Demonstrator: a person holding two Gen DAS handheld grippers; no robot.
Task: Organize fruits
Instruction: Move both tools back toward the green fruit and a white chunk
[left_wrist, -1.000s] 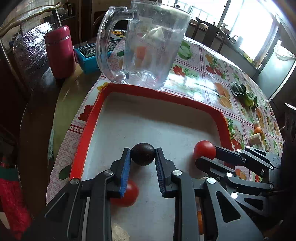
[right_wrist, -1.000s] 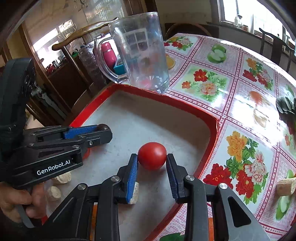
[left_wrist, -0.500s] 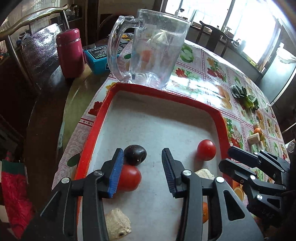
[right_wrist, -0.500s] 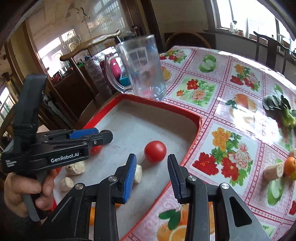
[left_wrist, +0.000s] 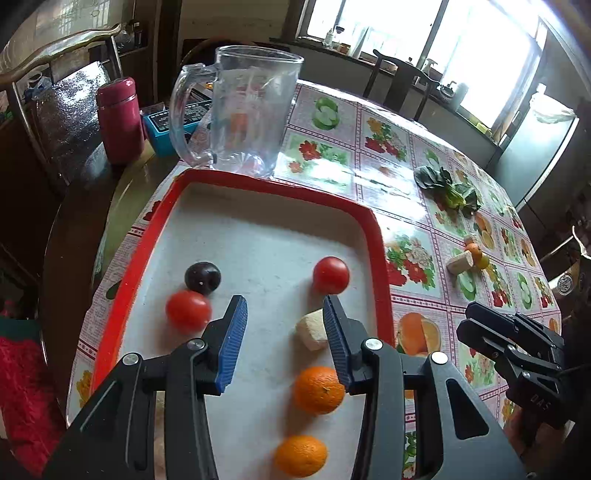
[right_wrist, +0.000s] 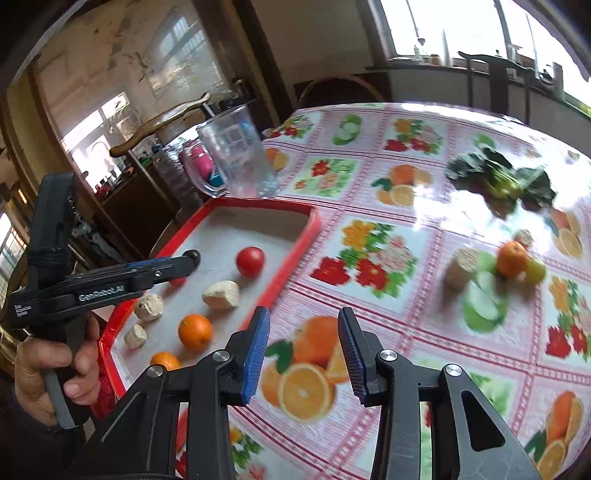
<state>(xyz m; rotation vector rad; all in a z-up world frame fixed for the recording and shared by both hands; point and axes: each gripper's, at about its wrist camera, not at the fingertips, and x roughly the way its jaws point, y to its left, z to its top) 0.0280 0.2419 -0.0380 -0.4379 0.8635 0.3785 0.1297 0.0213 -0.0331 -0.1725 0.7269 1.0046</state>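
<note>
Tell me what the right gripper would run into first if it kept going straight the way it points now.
The open right gripper points over the flowered plastic tablecloth, outside the red-rimmed tray. Straight ahead it would probably meet only the cloth itself; the cut pale root piece lies further right, though depth is unclear.

Home dining room: floral tablecloth (right_wrist: 424, 240), wooden chairs (left_wrist: 399, 81), windows.

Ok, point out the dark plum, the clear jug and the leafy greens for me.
dark plum (left_wrist: 202, 277), left wrist view, on the middle of its rounded top.
clear jug (left_wrist: 248, 122), left wrist view, on its transparent side wall.
leafy greens (right_wrist: 496, 177), right wrist view, on the centre of the leaf bunch.
</note>
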